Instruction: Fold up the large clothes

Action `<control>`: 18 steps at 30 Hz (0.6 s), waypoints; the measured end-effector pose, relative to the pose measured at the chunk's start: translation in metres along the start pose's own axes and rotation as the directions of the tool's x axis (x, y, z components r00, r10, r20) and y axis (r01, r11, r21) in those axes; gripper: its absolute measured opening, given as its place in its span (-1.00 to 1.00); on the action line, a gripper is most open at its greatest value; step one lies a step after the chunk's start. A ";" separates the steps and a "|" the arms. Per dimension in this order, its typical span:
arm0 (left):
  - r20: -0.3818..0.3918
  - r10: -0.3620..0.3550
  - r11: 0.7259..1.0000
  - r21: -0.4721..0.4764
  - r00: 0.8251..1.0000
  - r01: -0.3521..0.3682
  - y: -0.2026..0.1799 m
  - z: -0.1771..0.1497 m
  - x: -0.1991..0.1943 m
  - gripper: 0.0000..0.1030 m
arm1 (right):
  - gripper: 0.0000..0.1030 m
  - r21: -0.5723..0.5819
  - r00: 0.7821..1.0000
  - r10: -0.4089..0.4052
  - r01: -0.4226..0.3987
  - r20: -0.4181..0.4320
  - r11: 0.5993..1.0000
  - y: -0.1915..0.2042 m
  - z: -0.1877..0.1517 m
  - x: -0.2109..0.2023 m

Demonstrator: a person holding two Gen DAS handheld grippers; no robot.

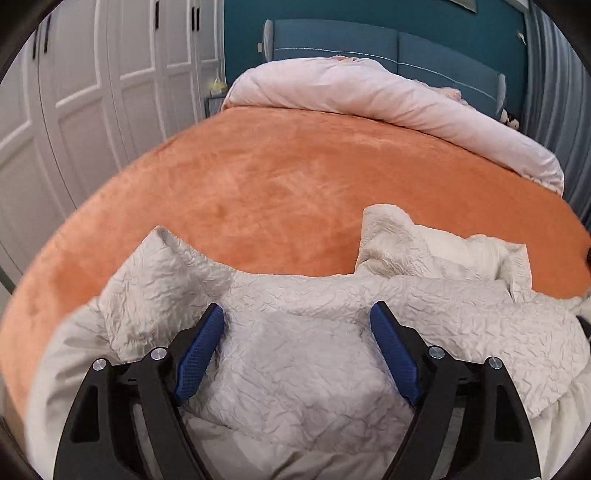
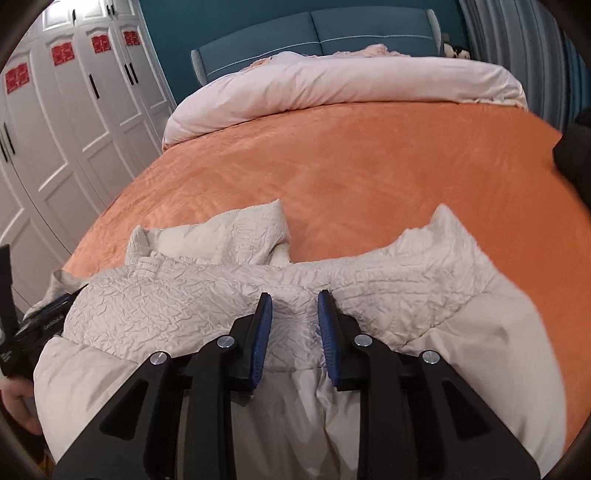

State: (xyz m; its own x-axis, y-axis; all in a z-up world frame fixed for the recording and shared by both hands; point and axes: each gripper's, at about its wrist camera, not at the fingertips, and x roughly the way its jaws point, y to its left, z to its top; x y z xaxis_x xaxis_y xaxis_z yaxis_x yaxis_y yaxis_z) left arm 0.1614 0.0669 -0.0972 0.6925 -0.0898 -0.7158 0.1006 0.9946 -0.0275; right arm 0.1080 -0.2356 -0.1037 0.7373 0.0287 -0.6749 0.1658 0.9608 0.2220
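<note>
One cream crinkled garment (image 1: 303, 332) on the bed, that's the only piece of clothing out here. Two grippers in play: left gripper (image 1: 297, 317), right gripper (image 2: 294, 308), each showing two blue pads (image 1: 199, 350). One orange bedspread (image 1: 277, 192), one pale pink duvet (image 1: 369, 92), and four red decals (image 2: 62, 54) across the white wardrobe doors (image 2: 55, 147).

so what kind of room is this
A bedroom, almost certainly: a bed with an orange cover and blue headboard, a pink duvet bunched at its head, and white wardrobes along the wall.
</note>
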 end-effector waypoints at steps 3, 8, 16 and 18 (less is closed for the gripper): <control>-0.007 0.006 1.000 0.004 1.000 -0.006 -0.005 -0.002 0.009 0.59 | -0.53 0.009 1.000 0.009 -0.009 -0.006 1.000 0.000 -0.002 0.011; -0.027 -0.015 1.000 -0.013 1.000 0.015 -0.003 -0.005 0.022 0.61 | -0.53 0.036 0.999 0.035 -0.035 -0.006 0.999 -0.004 -0.008 0.019; -0.061 -0.021 1.000 -0.020 0.998 0.020 -0.004 -0.006 0.038 0.64 | -0.53 0.061 0.999 0.048 -0.047 -0.019 0.997 -0.005 -0.011 0.031; -0.070 -0.019 1.000 -0.019 0.997 0.017 -0.005 -0.006 0.040 0.64 | -0.53 0.063 0.999 0.045 -0.044 -0.028 0.997 -0.005 -0.009 0.032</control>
State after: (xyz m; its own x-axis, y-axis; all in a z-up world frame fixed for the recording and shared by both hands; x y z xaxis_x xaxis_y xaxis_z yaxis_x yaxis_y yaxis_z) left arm 0.1842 0.0589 -0.1295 0.6387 -0.1045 -0.7623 0.0993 0.9936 -0.0531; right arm 0.1254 -0.2367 -0.1327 0.7254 0.0800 -0.6836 0.1742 0.9396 0.2948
